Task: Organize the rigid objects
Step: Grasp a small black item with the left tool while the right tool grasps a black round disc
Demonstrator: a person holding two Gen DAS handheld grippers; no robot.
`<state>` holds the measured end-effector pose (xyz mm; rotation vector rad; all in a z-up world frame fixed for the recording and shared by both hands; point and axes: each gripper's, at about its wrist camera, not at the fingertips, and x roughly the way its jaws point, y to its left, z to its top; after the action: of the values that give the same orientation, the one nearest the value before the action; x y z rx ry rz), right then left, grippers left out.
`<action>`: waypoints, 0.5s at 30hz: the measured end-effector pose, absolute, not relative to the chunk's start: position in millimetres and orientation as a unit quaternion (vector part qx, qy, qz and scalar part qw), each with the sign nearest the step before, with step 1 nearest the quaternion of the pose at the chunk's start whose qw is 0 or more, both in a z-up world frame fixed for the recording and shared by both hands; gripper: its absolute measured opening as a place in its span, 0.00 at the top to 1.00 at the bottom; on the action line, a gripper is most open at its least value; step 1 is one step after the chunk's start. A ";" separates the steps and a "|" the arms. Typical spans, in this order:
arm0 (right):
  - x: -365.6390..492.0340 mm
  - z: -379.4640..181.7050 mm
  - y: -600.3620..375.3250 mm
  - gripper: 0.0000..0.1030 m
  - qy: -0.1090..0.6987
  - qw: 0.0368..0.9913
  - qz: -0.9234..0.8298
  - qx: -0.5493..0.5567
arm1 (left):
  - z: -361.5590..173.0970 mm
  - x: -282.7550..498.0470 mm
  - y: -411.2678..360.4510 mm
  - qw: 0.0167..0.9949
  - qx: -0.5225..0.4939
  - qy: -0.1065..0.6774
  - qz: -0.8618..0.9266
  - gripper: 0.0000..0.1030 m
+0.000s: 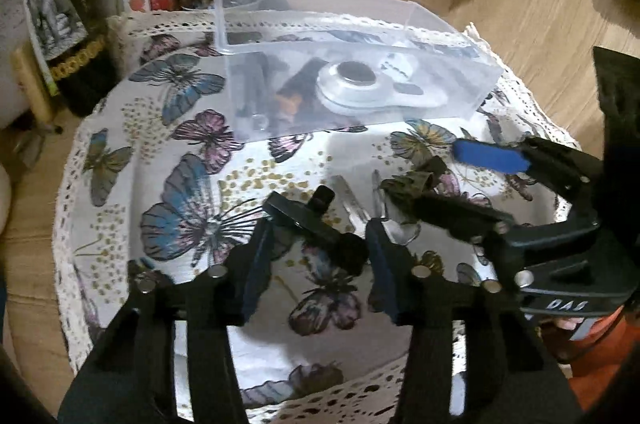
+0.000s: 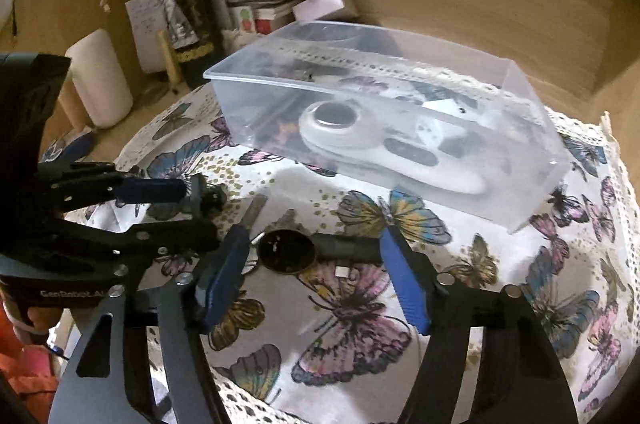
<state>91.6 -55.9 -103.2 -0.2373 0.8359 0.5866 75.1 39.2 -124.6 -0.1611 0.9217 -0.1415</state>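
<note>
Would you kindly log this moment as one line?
left tongs: around black clip | right tongs: around round object | box: part-filled

On the butterfly-print cloth (image 1: pixel 180 184) the left gripper (image 1: pixel 316 244) straddles a small black clip-like object (image 1: pixel 316 220), its blue fingers (image 1: pixel 256 264) on either side of it, contact unclear. A silver key (image 1: pixel 352 200) lies just beyond. Farther off stands a clear plastic box (image 1: pixel 344 84) with items inside. The right gripper (image 1: pixel 472 184) reaches in from the right.
</note>
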 end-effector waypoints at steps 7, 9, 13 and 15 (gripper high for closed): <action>92.1 -114.9 -49.2 0.66 0.415 0.853 0.291 -0.126 | -127.5 86.3 35.4 0.884 -0.082 0.454 -0.078 0.63; 90.7 -113.8 -50.3 0.70 0.414 0.852 0.295 -0.125 | -128.0 90.3 35.7 0.883 -0.084 0.455 -0.077 0.63; 88.1 -112.7 -53.0 0.70 0.409 0.856 0.291 -0.127 | -128.4 96.4 36.4 0.882 -0.087 0.456 -0.076 0.63; 86.9 -110.9 -54.6 0.70 0.405 0.858 0.290 -0.127 | -129.3 99.3 35.2 0.883 -0.086 0.455 -0.074 0.63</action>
<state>86.9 -54.6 -110.9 -0.2660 0.8496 0.6082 99.3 35.2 -129.3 -0.1786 0.9482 -0.1540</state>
